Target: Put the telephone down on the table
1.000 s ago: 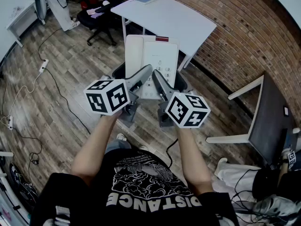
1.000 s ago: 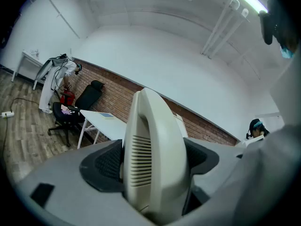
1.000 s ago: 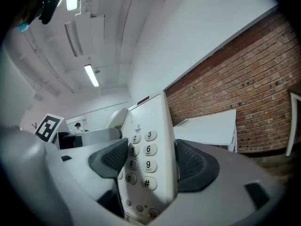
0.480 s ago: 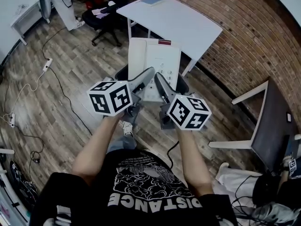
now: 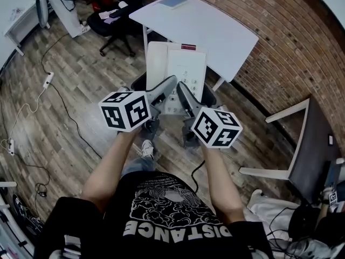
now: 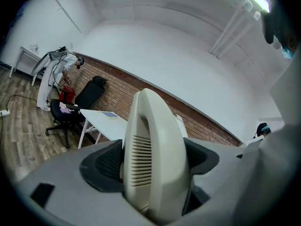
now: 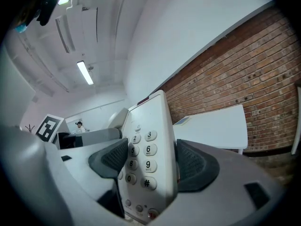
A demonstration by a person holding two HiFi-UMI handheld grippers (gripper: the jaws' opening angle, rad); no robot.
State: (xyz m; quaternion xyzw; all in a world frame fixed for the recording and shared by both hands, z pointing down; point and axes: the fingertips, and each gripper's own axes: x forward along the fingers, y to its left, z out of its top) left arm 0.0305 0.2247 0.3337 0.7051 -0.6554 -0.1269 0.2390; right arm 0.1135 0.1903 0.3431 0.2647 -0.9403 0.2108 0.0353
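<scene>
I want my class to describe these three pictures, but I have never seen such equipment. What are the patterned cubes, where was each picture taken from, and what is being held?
There is no robot here. A person holds a two-jaw gripper in each hand, and the patterned cubes are parts of those grippers. The head view comes from a camera on the person's head, looking down on the left gripper and right gripper. The other two pictures come from cameras riding on the grippers, looking along their jaws. Together the grippers hold a cream telephone in the air, not yet on the white table. The left jaws clamp its handset and the right jaws clamp the side with the keypad. A flat blue item lies on the table, too small to identify.
</scene>
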